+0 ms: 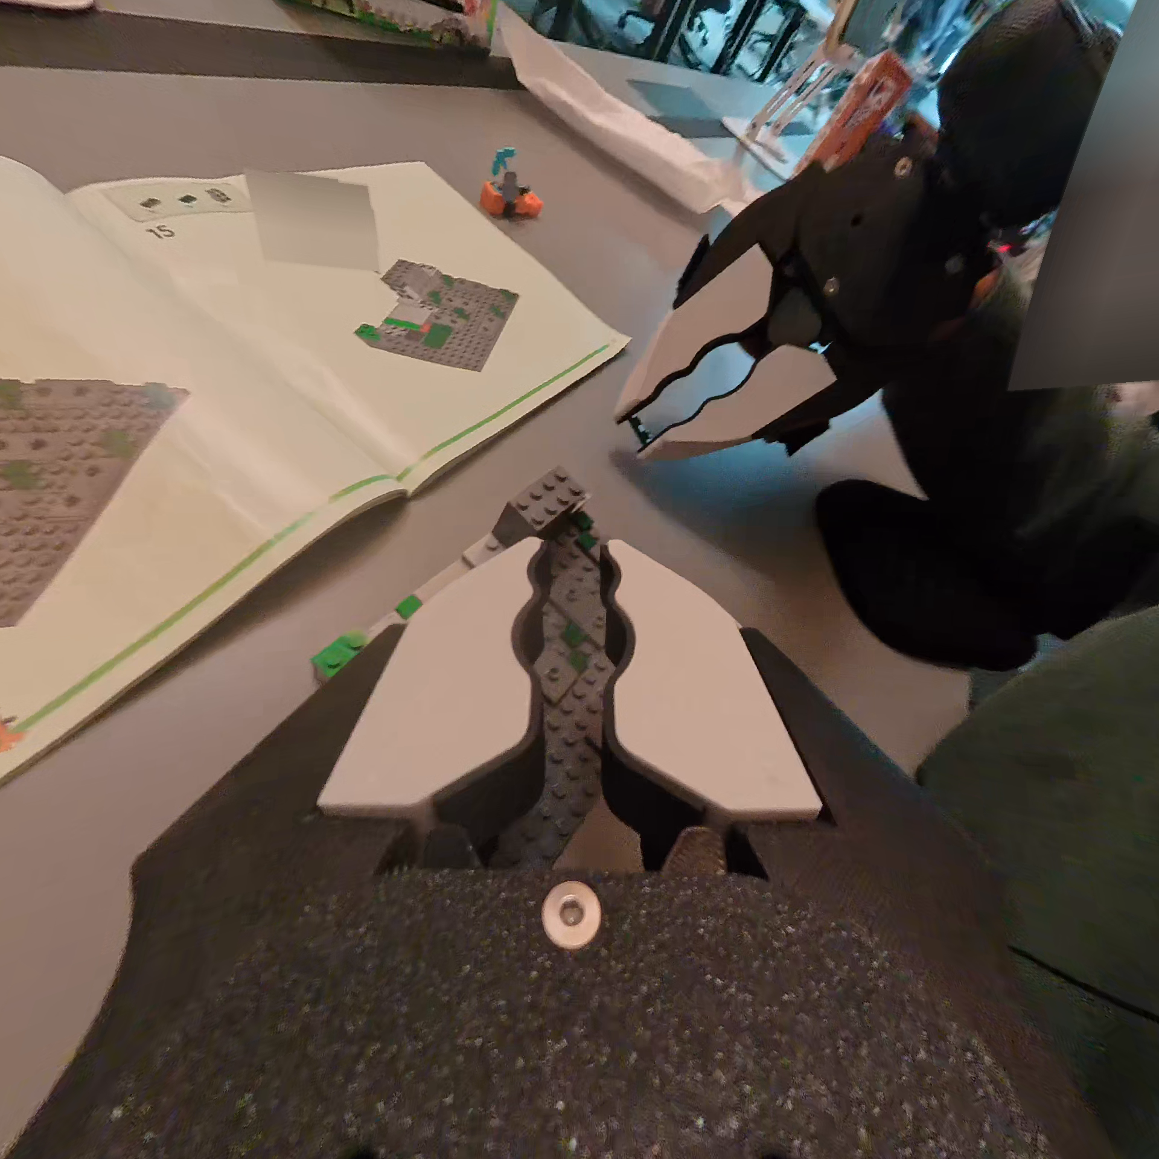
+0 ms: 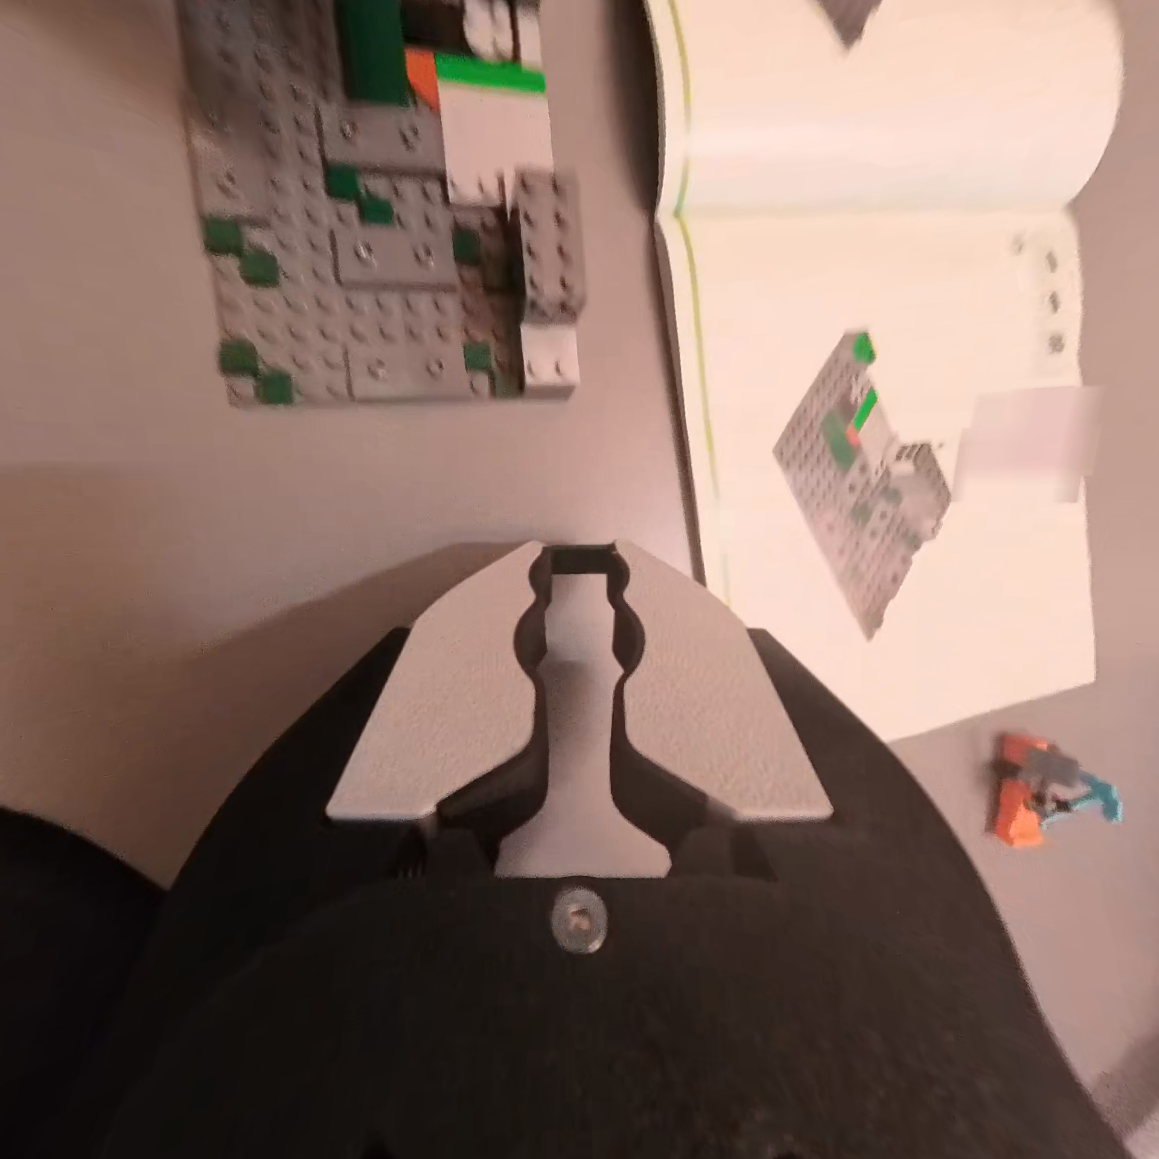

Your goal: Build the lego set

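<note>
Beside the open instruction booklet on the tabletop, the left hand-held gripper hovers part-open above the grey Lego baseplate. The right hand-held gripper pinches a small dark piece.

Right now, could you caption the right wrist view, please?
Right gripper pinches a small dark piece near the grey baseplate.
</note>
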A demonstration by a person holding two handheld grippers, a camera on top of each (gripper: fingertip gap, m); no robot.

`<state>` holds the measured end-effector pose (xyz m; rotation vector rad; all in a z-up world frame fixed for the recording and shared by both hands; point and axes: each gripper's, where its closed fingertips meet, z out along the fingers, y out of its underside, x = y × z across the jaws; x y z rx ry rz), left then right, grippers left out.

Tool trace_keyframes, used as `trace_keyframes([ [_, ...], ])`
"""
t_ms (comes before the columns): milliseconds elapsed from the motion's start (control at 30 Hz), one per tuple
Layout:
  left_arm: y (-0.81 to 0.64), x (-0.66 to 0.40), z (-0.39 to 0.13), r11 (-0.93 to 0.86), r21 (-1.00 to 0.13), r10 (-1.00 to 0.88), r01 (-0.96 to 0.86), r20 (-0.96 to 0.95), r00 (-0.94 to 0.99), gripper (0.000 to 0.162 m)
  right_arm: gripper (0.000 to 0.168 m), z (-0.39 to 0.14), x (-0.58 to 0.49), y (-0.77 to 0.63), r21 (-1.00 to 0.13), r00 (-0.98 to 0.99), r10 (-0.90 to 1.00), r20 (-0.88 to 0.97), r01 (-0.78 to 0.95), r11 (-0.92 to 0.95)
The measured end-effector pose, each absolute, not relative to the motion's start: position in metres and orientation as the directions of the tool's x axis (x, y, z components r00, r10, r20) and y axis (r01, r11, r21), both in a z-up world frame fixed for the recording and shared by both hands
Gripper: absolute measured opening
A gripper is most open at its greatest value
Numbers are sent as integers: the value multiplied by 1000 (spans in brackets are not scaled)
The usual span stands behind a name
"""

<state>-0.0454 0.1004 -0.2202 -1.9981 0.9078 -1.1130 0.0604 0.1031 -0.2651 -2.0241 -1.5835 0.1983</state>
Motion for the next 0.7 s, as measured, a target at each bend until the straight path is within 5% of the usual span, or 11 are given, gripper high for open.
trace_keyframes([
  [33,103,-48,-222,-524,-812,-820,-256,399,411,14,16,-269,67,103,-478,292,935,202,862,-165],
  [233,118,-70,-234,-495,-816,-804,-299,301,513,14,16,-277,80,106,-382,285,949,134,899,-216],
  [700,123,-82,-234,-510,-819,-784,-263,317,533,14,25,-278,72,112,-443,304,949,81,864,-239],
])
